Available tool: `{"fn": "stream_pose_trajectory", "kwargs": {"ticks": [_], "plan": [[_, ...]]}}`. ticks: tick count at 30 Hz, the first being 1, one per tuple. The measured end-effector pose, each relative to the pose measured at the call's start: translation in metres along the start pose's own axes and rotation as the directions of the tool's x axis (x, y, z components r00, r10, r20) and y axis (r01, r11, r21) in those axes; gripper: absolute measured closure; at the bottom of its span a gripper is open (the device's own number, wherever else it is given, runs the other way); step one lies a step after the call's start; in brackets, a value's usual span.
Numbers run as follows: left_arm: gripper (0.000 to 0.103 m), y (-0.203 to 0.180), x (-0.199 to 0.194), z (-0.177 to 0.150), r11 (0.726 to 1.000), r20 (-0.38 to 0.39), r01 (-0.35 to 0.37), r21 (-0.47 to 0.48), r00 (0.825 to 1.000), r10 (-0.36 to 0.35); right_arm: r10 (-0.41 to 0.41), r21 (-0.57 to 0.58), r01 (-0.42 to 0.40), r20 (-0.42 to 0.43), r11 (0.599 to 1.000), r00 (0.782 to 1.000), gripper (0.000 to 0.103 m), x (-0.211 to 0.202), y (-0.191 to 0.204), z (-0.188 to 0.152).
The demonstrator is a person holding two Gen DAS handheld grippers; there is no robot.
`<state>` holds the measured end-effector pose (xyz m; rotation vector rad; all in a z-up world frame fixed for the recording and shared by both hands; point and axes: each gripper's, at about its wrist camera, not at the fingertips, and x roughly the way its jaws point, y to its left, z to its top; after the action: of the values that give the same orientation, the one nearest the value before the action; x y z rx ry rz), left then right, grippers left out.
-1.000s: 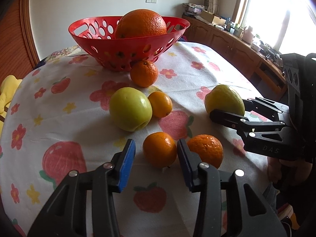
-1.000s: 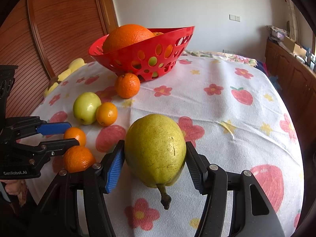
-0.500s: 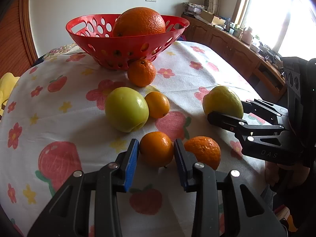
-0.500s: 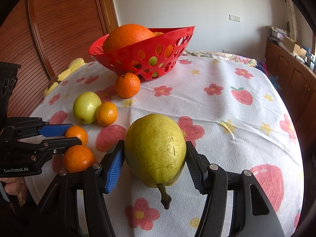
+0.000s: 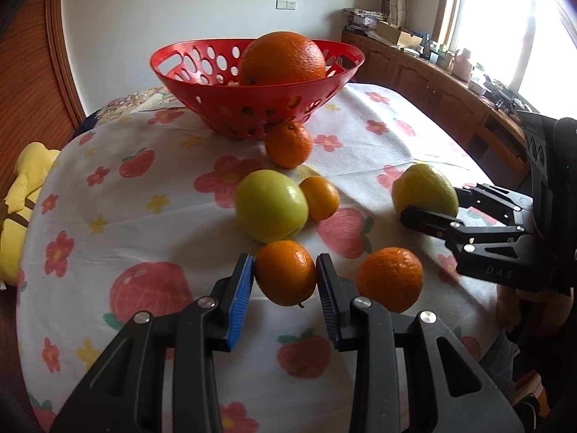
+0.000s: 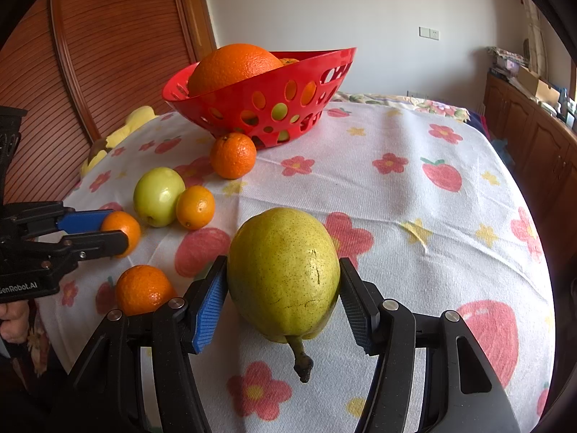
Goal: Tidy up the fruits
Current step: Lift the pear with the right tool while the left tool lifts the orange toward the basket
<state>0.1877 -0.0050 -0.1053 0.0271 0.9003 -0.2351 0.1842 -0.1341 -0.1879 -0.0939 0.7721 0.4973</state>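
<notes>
Low over the tablecloth [image 5: 126, 216], left claw [image 5: 285, 281] grips a mandarin [image 5: 285, 272].

Both cameras sit low over the table, each looking forward along its own fingers toward the red basket [image 5: 252, 83] at the far side. The left wrist view looks from the near edge, close to a small orange [image 5: 285, 272]; the right gripper [image 5: 432, 213] enters at its right. The right wrist view looks from further right, close to a pear [image 6: 283, 274], with the left gripper [image 6: 108, 229] at its left. Both share the basket and the loose fruit.
</notes>
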Motion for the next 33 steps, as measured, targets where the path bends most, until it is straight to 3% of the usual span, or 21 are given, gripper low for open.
{"fn": "stream_pose_trajectory", "kwargs": {"ticks": [9, 25, 33], "plan": [[0.07, 0.014, -0.014, 0.002, 1.0, 0.032, -0.011, -0.026, 0.999, 0.012, 0.0, 0.0, 0.0, 0.001, 1.0, 1.0, 0.042, 0.0, 0.0, -0.001], [0.069, 0.021, -0.045, 0.046, 1.0, 0.163, 0.019, -0.025, 0.987, -0.015, 0.009, -0.013, -0.009, -0.023, 1.0, 1.0, 0.042, -0.002, -0.001, 0.002], [0.069, 0.032, -0.047, 0.082, 0.999, 0.22, 0.027, -0.02, 0.975, -0.022, 0.019, -0.012, -0.019, 0.039, 1.0, 0.999, 0.042, -0.022, -0.013, 0.037]]}}
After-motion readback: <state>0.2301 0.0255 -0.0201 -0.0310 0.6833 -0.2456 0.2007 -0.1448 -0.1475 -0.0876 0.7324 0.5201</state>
